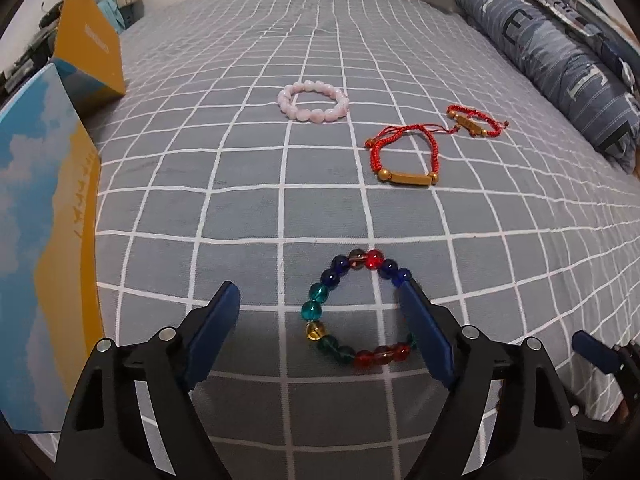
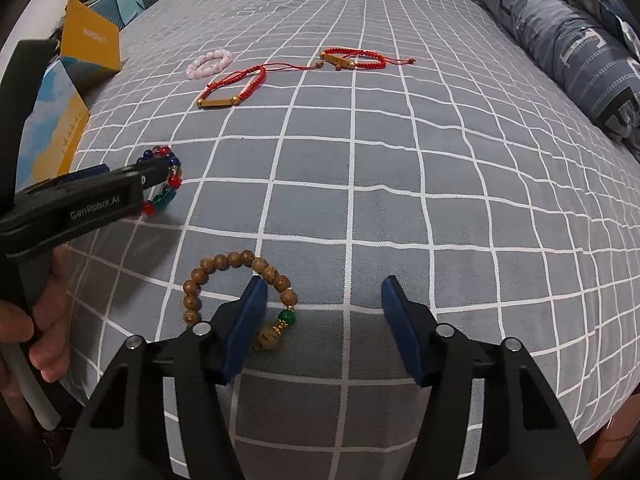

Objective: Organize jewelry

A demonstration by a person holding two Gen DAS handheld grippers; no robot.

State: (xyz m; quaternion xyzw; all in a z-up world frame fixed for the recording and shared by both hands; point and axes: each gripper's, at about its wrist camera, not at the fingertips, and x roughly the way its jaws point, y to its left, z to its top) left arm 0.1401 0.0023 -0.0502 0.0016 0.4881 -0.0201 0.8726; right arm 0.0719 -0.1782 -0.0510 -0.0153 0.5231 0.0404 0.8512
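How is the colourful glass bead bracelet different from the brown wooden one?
The colourful bracelet has shiny see-through beads in red, blue, teal and amber; the wooden bracelet has matt brown beads plus one green bead. The colourful one lies by the left tool, the wooden one by the right tool. Both are beaded loops lying flat on the checked bedspread.

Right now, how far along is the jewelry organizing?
Nothing looks put away: all five bracelets lie on the bedspread. In hand: the left gripper, open, straddles the multicolored bracelet; the right gripper, open, straddles the wooden bracelet's right side. Untouched: the pink bracelet and two red cord bracelets.
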